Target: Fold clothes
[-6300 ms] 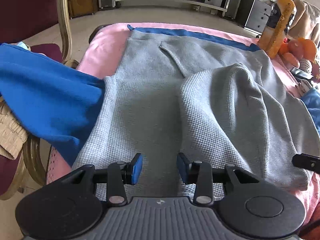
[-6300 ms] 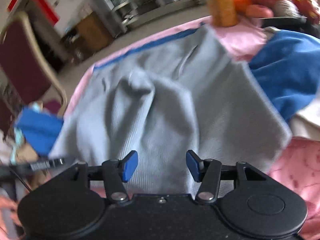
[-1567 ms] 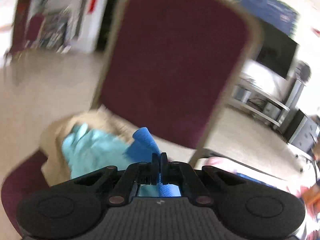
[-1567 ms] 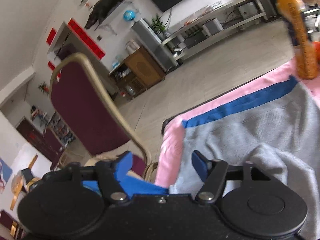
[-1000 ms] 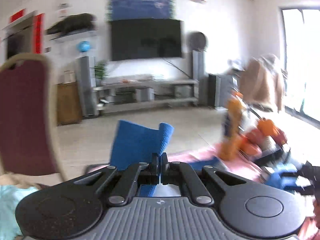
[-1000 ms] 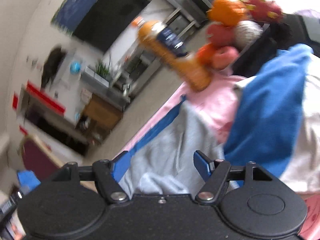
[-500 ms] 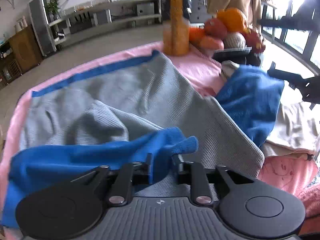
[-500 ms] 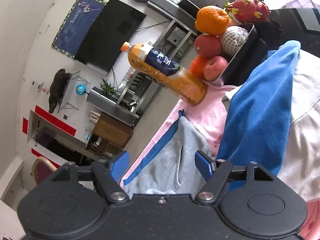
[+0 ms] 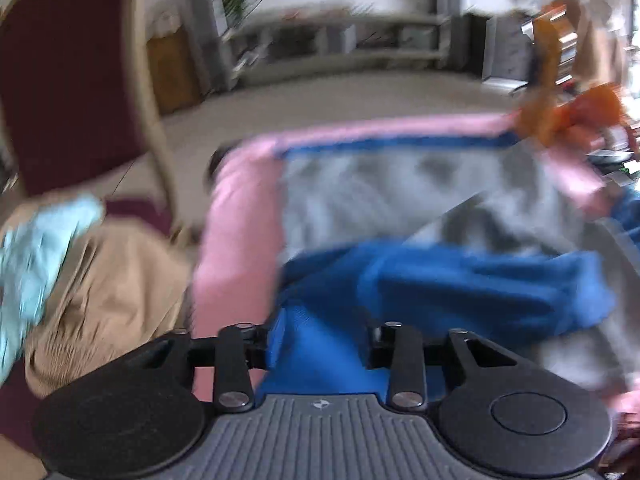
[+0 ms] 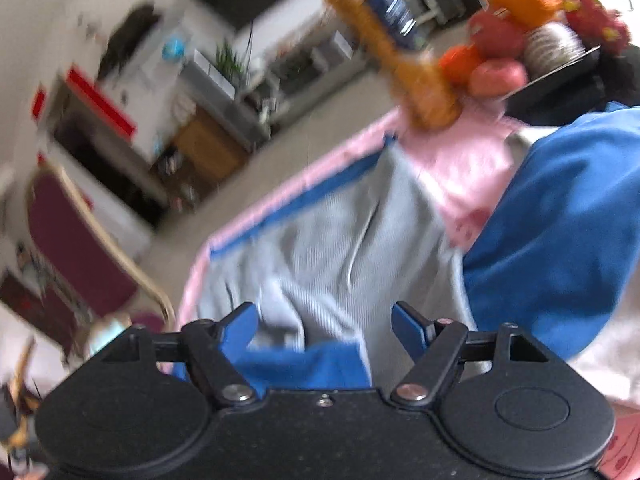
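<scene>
The left gripper [image 9: 320, 344], jaws just narrowing yet apart, straddles loose blue cloth [image 9: 460, 292] spread ahead over the grey garment [image 9: 400, 196]; the right gripper [image 10: 324, 324] hangs open, unladen, above both.

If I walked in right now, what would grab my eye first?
A bright blue cloth sprawls over a grey garment on the pink-covered table, just ahead of the left gripper. At the table's far end stand an orange drink bottle and a tray of fruit. A maroon chair is at the left.
</scene>
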Tool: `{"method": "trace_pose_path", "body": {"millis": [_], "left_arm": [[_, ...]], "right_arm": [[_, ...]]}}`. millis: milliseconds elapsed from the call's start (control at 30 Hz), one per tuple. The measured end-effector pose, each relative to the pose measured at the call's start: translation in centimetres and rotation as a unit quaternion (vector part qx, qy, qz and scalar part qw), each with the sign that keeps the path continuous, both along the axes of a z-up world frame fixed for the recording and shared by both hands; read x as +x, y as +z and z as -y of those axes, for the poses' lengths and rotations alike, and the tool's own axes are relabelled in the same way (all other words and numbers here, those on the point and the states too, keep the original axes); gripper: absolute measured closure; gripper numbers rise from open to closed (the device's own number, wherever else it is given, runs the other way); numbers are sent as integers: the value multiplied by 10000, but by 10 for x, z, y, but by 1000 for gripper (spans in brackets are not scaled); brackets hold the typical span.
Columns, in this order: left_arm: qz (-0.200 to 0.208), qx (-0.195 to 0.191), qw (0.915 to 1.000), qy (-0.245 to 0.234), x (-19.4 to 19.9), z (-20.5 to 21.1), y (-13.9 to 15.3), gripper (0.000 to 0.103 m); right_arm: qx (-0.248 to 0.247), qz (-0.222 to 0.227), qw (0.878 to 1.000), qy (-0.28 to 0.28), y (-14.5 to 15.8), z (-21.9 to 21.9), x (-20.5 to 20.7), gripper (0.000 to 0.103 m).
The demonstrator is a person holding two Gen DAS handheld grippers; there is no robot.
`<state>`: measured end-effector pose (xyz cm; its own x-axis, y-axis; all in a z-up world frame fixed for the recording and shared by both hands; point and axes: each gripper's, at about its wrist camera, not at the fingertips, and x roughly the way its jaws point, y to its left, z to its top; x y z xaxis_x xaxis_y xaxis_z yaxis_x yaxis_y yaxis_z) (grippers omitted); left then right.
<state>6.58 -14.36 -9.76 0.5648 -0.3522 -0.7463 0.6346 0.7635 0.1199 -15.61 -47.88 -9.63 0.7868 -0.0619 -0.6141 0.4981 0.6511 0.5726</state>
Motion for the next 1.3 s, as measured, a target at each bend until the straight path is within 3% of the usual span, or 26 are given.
{"method": "trace_pose_path", "body": {"millis": [67, 133, 167, 267, 433, 567, 667, 833, 967, 1100, 1200, 1300], "left_arm": [[-322, 194, 9993, 46, 13, -3, -20, 85], [-650, 430, 9970, -20, 20, 1, -31, 81], [-695, 590, 9958, 3, 21, 3, -36, 73], [-838, 973, 9917, 100, 28, 6, -50, 69], [-1010, 820, 9911, 279, 34, 3, -52, 67], [-927, 888, 9914, 271, 31, 4, -53, 67], [-881, 927, 9915, 258, 30, 5, -54, 67], [-869, 930, 9915, 264, 28, 4, -55, 67], [-881, 914, 9915, 285, 29, 3, -55, 66], [-897, 894, 9915, 308, 29, 3, -55, 66], [-886, 899, 9915, 315, 29, 4, -55, 66], [-884, 887, 9916, 324, 28, 3, -55, 65]], "right_arm": [[-99, -338, 9993, 132, -7, -7, 13, 49], [-66, -541, 9983, 182, -13, -9, 21, 55], [9, -587, 9981, 193, -16, -9, 23, 55], [312, -625, 9974, 161, -22, -5, 23, 55], [1138, -562, 9915, 277, -33, 0, 11, 54], [2149, -367, 9725, 825, -48, -5, 8, 45], [2543, -601, 9602, 990, -64, -14, 17, 44], [3219, -696, 9438, 269, -96, -14, 17, 45], [3284, -208, 9427, -560, -98, -2, -1, 45], [2987, 18, 9458, -1273, -92, 8, -20, 44], [2970, 13, 9482, -1129, -94, 9, -12, 45], [2601, -125, 9628, -724, -85, 2, 0, 46]]}}
